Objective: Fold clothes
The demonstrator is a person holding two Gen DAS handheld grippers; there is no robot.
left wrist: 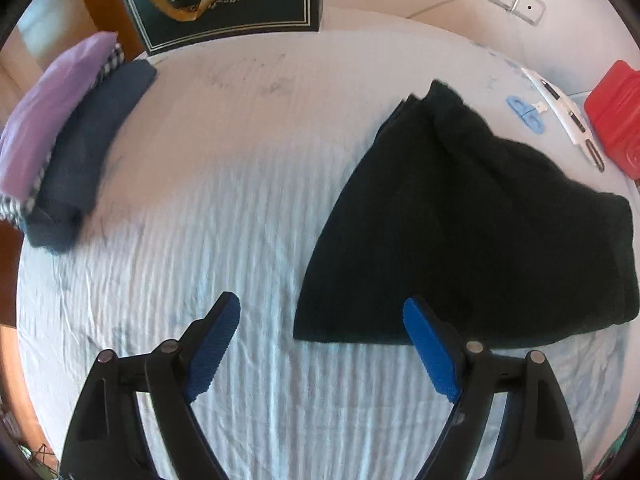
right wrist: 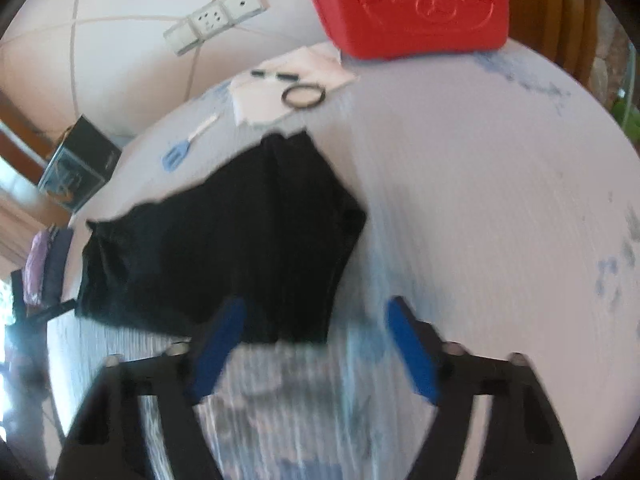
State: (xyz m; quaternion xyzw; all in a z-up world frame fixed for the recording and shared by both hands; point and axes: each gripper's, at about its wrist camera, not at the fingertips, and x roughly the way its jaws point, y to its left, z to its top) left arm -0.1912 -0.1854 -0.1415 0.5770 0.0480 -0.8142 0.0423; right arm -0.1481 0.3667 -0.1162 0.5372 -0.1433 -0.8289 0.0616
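With the black, partly folded cloth garment [left wrist: 472, 220] lying flat on the white ribbed tabletop [left wrist: 224, 184], I judge one further fold remains. Next move: grip its near hem with both tongs. My left tongs [left wrist: 322, 320] and right tongs [right wrist: 314, 320] stand wide apart, holding nothing, hovering at that hem.

Both wrist views look down, near; share black garment [left wrist: 472, 232] (right blurred, seemingly closer).

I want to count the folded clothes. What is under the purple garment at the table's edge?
Under the purple garment a checked cloth shows at the edges, with a navy garment beside it. Anything further underneath is covered.
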